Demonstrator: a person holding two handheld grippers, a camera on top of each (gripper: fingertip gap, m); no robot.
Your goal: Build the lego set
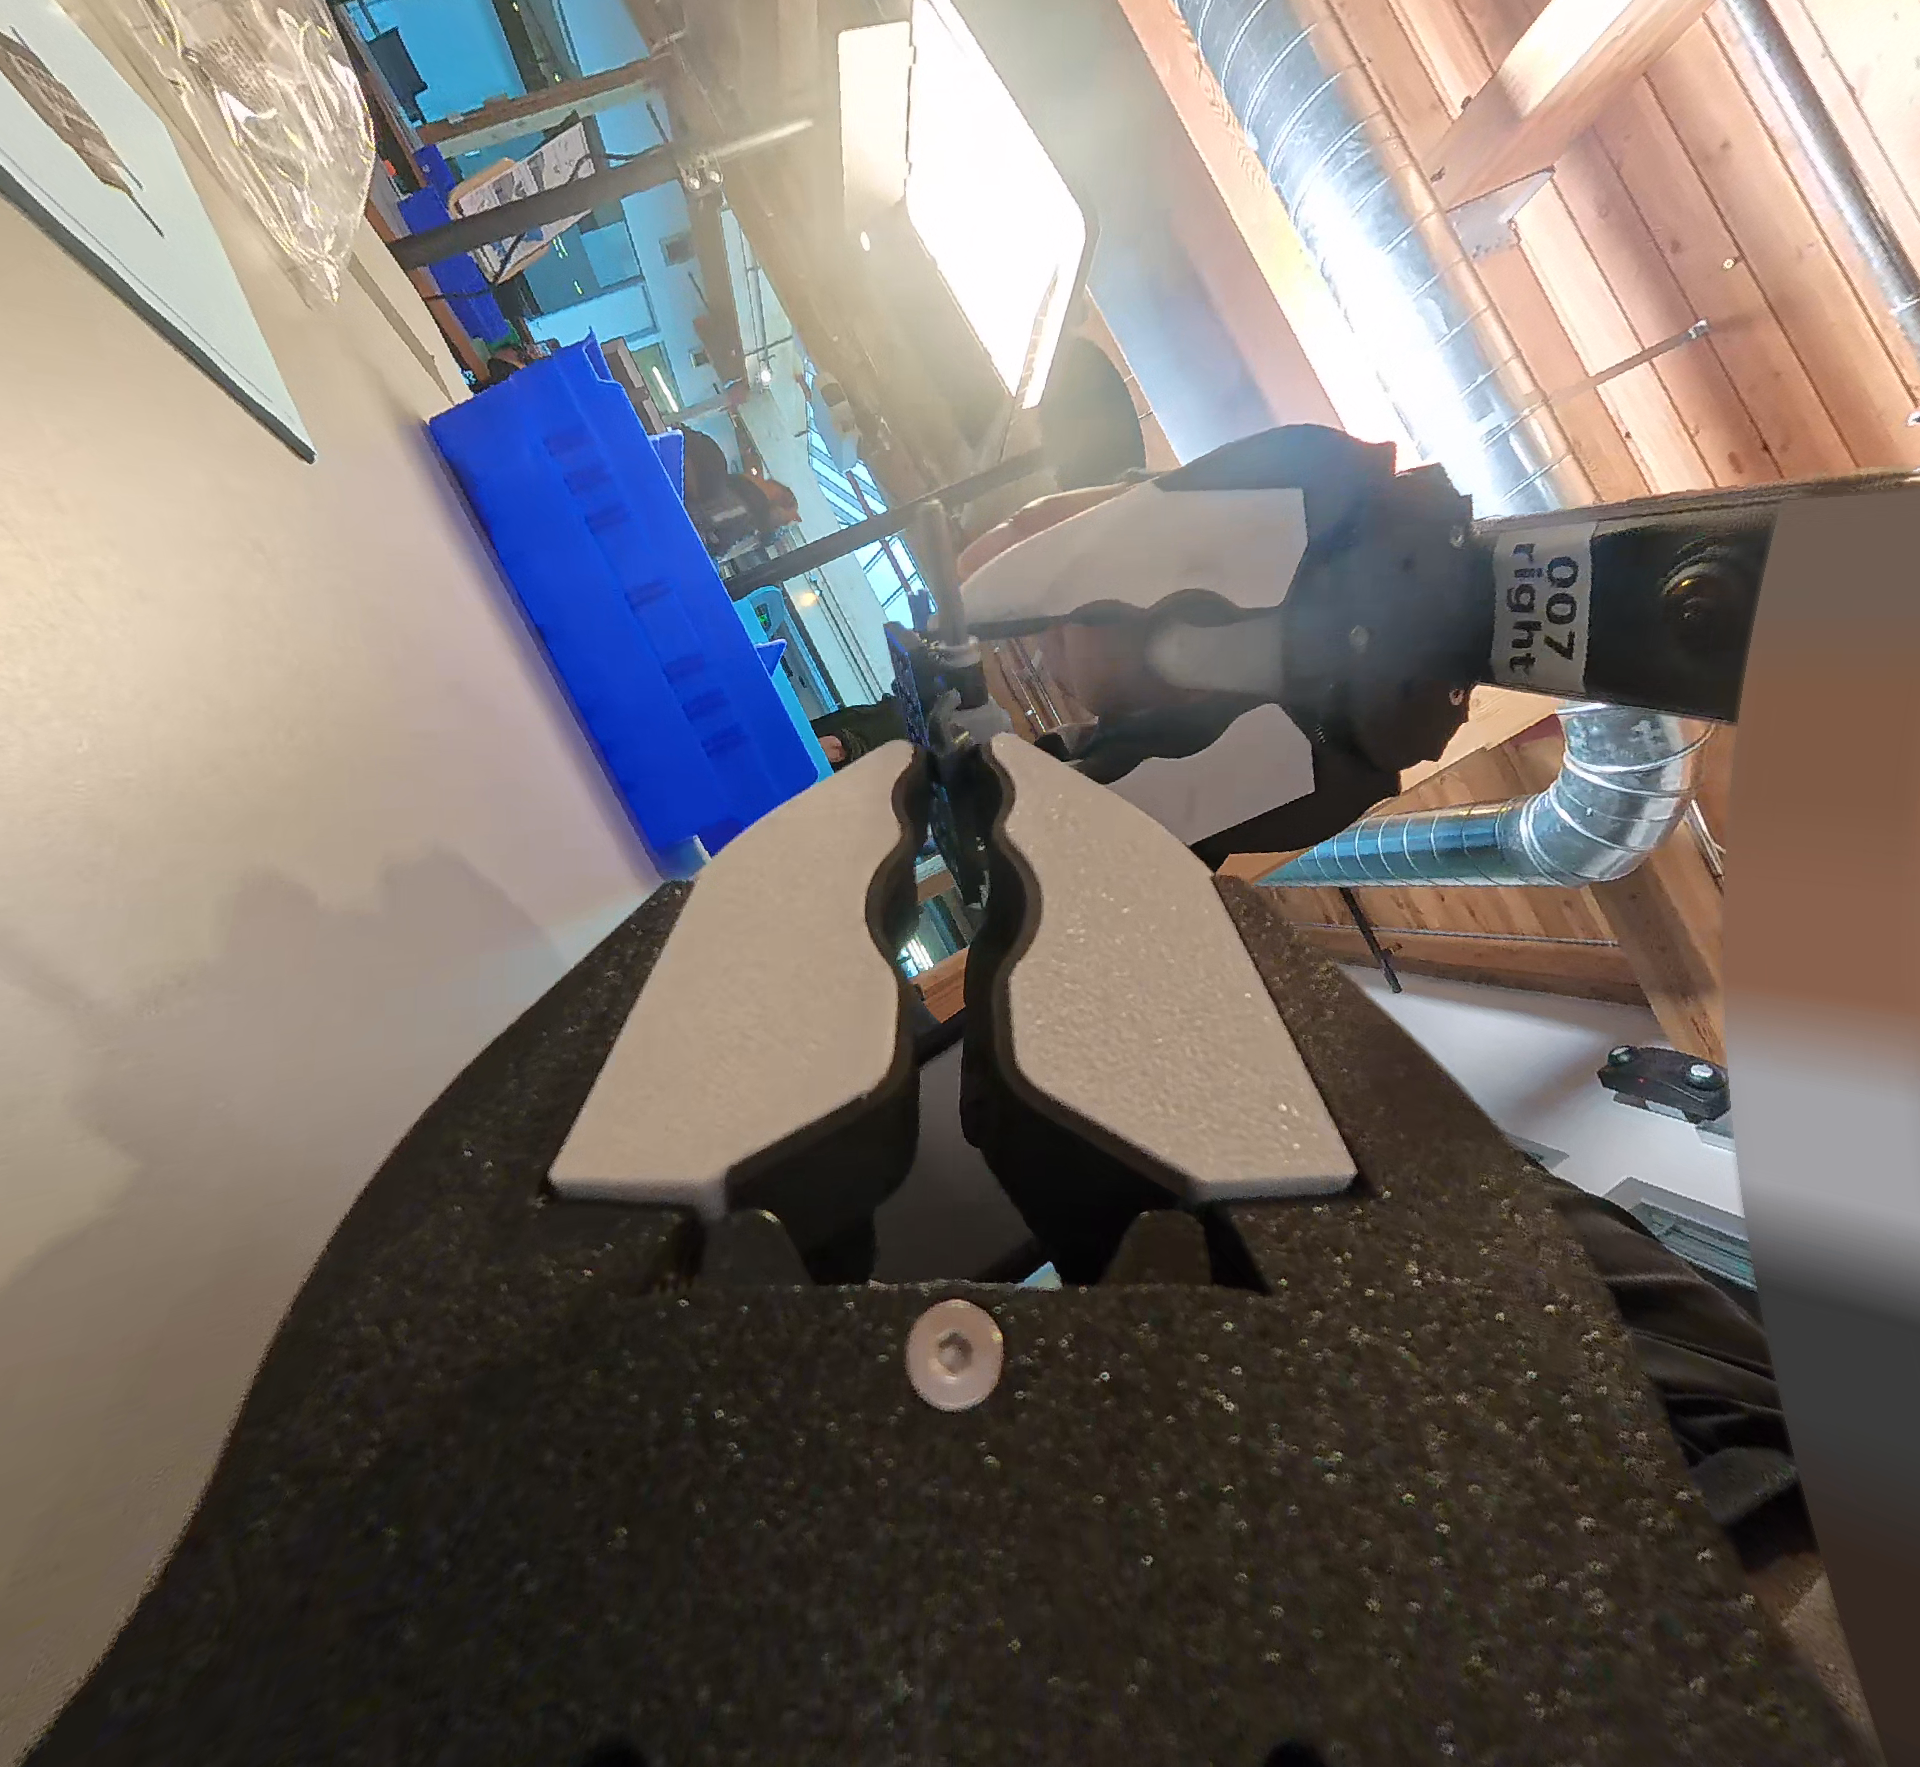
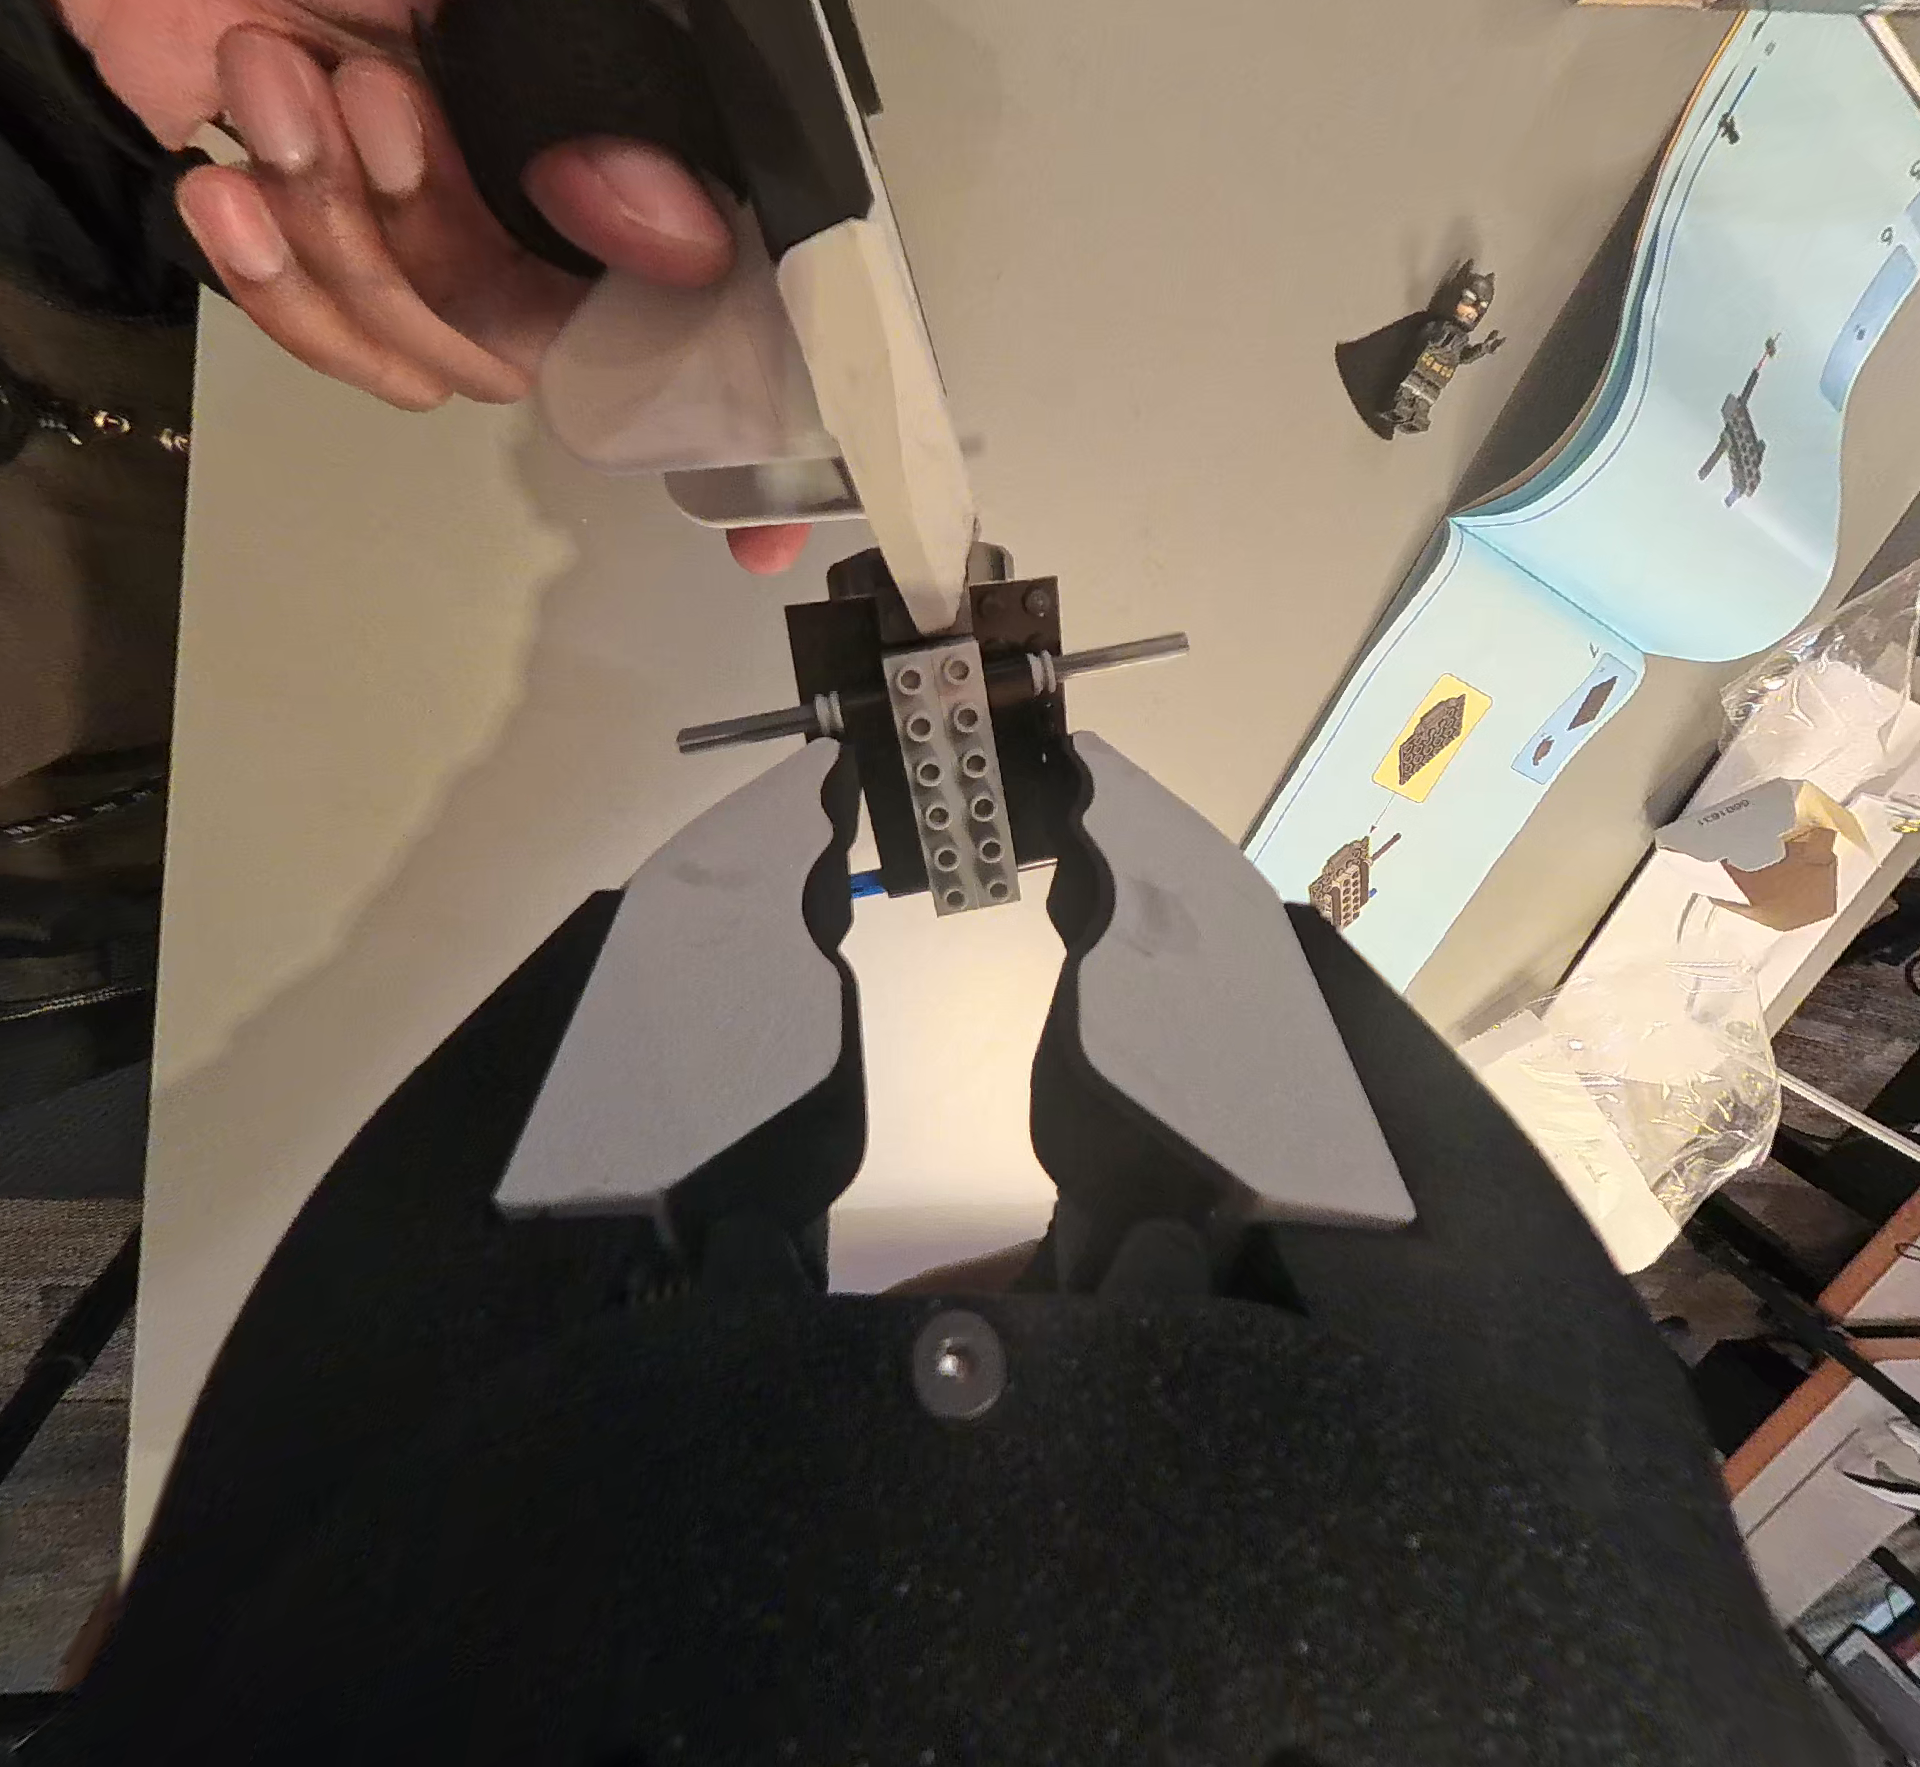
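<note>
A small black brick assembly (image 2: 831, 668) with two grey studded plates (image 2: 961, 782) on top and a dark axle (image 2: 1122, 652) through it is held above the white table (image 2: 1143, 159). My right gripper (image 2: 958, 751) is shut on its two sides near the axle. My left gripper comes in from the far side; its white finger (image 2: 914, 512) lies on the assembly's far end. In the left wrist view my left gripper (image 1: 954, 751) is shut on the assembly's thin dark edge (image 1: 951, 813). The right gripper (image 1: 1023, 668) shows just beyond it by the axle (image 1: 940, 574).
A dark caped minifigure (image 2: 1439, 356) stands on the table to the right. An open light-blue instruction booklet (image 2: 1662, 491) and clear plastic bags (image 2: 1662, 1073) lie along the right edge. A blue bin (image 1: 623, 595) stands on the table. A person's hand (image 2: 343, 107) holds the left gripper.
</note>
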